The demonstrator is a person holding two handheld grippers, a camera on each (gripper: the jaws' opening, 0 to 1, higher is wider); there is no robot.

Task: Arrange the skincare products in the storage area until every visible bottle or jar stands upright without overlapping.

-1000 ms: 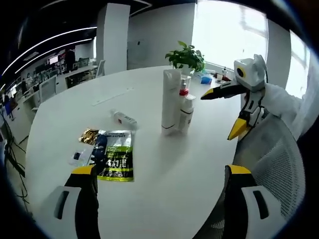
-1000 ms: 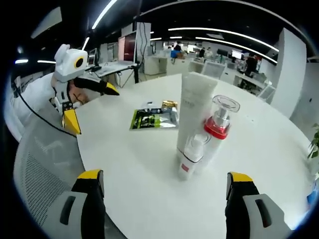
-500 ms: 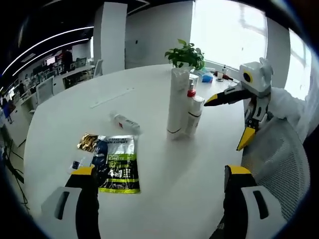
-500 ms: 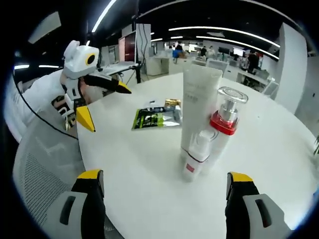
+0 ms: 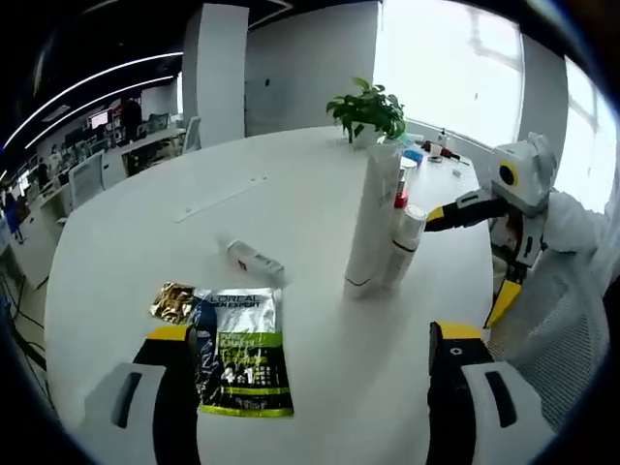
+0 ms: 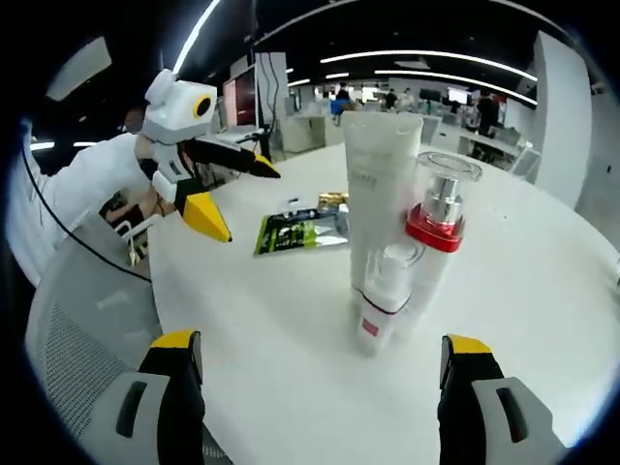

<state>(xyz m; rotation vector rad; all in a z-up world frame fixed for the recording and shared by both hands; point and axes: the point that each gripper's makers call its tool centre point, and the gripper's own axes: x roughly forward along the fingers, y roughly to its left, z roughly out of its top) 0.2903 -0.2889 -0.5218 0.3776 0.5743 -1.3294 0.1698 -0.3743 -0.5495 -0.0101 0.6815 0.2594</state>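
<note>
White table (image 5: 126, 223) — bottles (image 5: 373, 228), sachets (image 5: 240, 349)

White worktop (image 5: 126, 242), tall tube (image 5: 373, 225) upright with two bottles touching, small bottle (image 5: 256, 262) lying left, green sachet (image 5: 242, 351) near, left claw (image 5: 308, 397) open, empty.

Three upright bottles (image 5: 386, 225) clustered mid-table (image 5: 145, 232) — sachets (image 5: 239, 349) and a fallen tube (image 5: 255, 262) alongside

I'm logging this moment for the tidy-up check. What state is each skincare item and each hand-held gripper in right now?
Tall white tube: upright.
Clear pump bottle with red collar: upright, close behind the tube.
Short white bottle with red label: upright, in front of the tube.
Small white bottle: lying on its side, apart from the cluster.
Green and black sachet: lying flat.
Gold foil packet: lying flat beside the sachet.
Left hand-held gripper: open, empty.
Right hand-held gripper: open, empty.
</note>
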